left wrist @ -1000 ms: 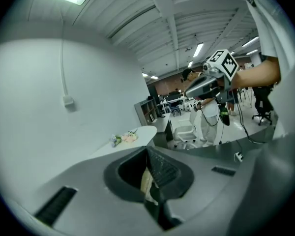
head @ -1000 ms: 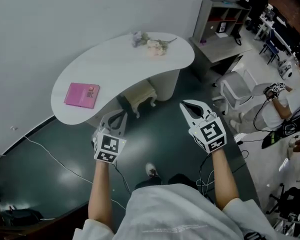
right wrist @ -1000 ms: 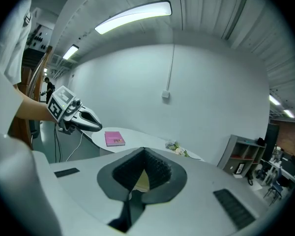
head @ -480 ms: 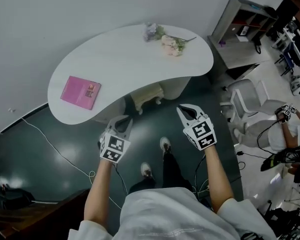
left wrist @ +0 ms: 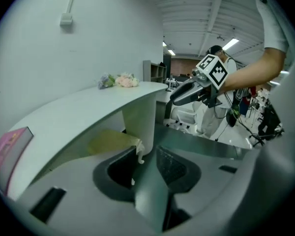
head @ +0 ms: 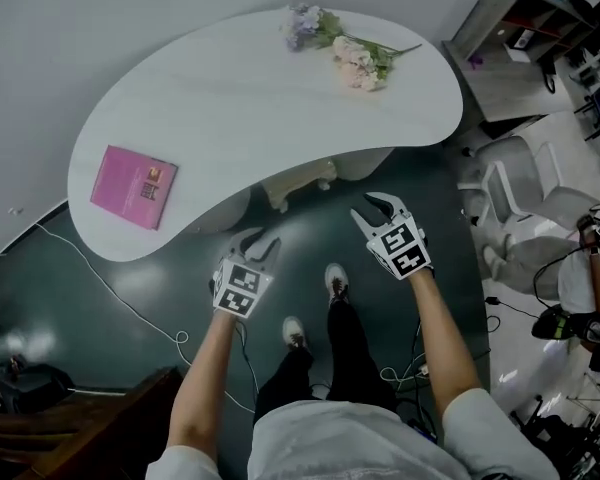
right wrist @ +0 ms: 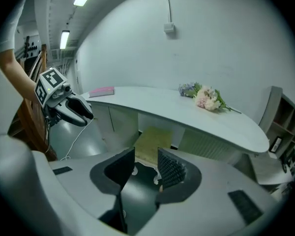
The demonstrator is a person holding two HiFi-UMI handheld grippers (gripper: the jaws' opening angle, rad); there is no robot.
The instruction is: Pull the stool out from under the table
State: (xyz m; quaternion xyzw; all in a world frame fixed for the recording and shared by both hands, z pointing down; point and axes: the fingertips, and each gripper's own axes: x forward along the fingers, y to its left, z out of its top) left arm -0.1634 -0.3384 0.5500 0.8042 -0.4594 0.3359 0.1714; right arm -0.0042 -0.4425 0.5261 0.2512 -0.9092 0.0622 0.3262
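Stool (head: 283, 181) sits tucked under the near edge of the tabletop (head: 230, 98), untouched; left gripper (head: 261, 239) and right gripper (head: 376, 206) hover short of it, fingers just opening, narrowly apart, empty. Whole pull remains.

Table (head: 260, 118): stands against the wall.
On it: book (head: 120, 186) at the left end; flowers (head: 345, 53) at the far edge, toward the right end.
Under its near edge, about midway along: stool (head: 280, 180).
Right of the table: chair (head: 515, 163), with shelf unit (head: 505, 68) behind it.
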